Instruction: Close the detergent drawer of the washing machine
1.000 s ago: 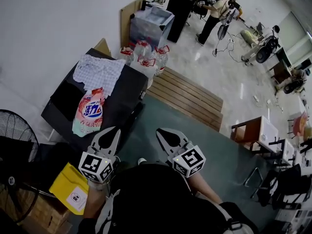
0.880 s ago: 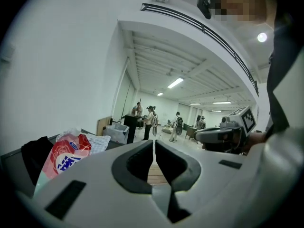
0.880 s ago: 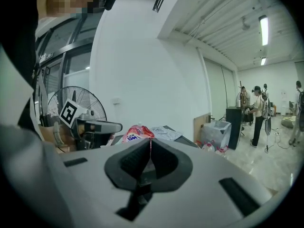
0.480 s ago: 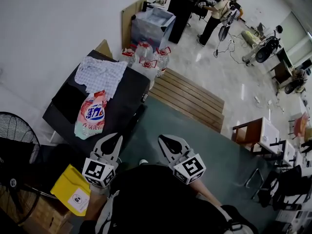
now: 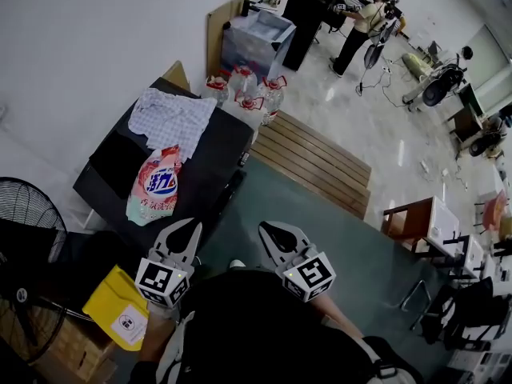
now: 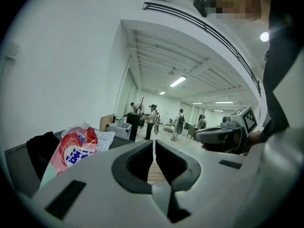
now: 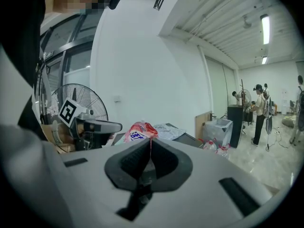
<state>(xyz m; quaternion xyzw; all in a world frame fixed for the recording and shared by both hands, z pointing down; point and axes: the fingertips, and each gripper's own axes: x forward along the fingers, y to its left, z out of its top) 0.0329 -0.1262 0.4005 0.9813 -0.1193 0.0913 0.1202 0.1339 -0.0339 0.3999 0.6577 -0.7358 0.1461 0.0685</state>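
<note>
The black washing machine [image 5: 120, 162] stands at the left in the head view, seen from above. A pink detergent bag [image 5: 156, 186] and a checked cloth [image 5: 172, 118] lie on its top. A dark part [image 5: 230, 187] juts from its near right side; I cannot tell whether it is the drawer. My left gripper [image 5: 194, 224] and right gripper [image 5: 264, 227] are held side by side close to the person's body, short of the machine, touching nothing. Both are shut and empty: the left gripper [image 6: 154, 141] and right gripper [image 7: 151, 139] show their jaws meeting, with the bag [image 7: 137, 132] beyond them.
A standing fan [image 5: 24, 214] and a yellow box [image 5: 120, 310] are at the left. Water bottles [image 5: 248, 86] and a wooden pallet [image 5: 312, 162] lie beyond the machine. A wooden stool [image 5: 416, 218] stands at the right. A person [image 5: 360, 22] stands far back.
The head view has drifted slightly, so the machine sits a little further right in the picture. Both grippers have kept their place and stayed shut.
</note>
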